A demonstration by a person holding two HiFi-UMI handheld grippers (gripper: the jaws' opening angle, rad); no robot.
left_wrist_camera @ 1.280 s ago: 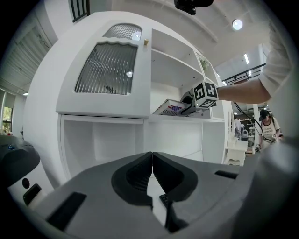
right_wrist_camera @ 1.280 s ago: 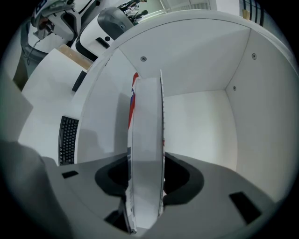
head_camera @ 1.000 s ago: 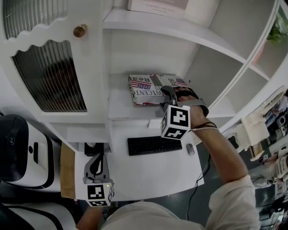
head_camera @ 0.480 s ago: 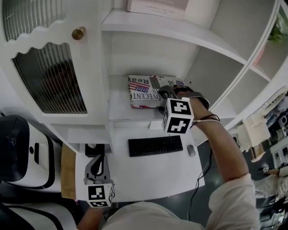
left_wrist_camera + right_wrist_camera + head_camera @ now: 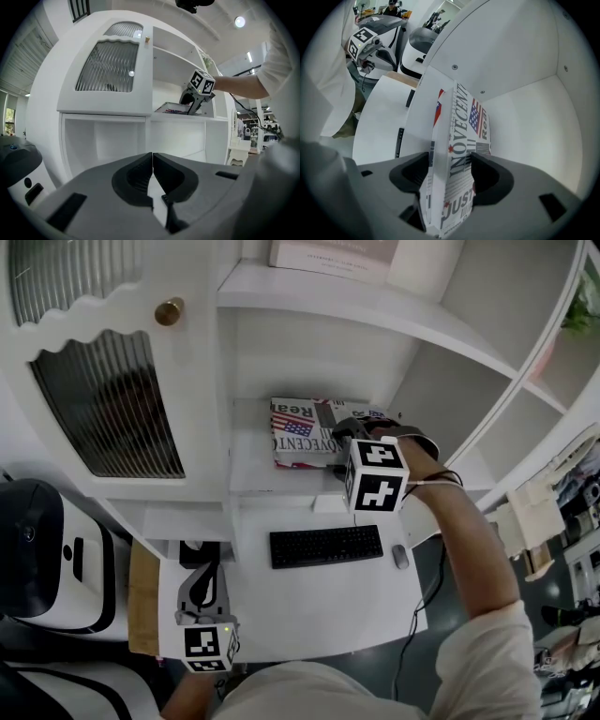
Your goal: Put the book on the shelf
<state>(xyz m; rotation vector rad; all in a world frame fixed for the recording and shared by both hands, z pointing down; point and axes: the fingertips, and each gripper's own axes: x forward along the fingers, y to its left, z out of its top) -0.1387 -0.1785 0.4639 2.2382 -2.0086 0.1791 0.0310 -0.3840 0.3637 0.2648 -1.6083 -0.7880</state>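
White shelf (image 5: 251, 463) now carries the book (image 5: 302, 432), lying flat. The right gripper (image 5: 451, 178) is releasing it, its fingers opening with the book between them. Next it should back straight out without dragging the book. The left gripper (image 5: 152, 173), fingers together and empty, hangs over the desk (image 5: 319, 607).

The head view looks steeply down on the shelf (image 5: 248, 460) and the tabletop (image 5: 309, 610). The left gripper view sits low and far off, facing the shelf front. The right gripper view looks close along the book (image 5: 457, 154), which all three views share.
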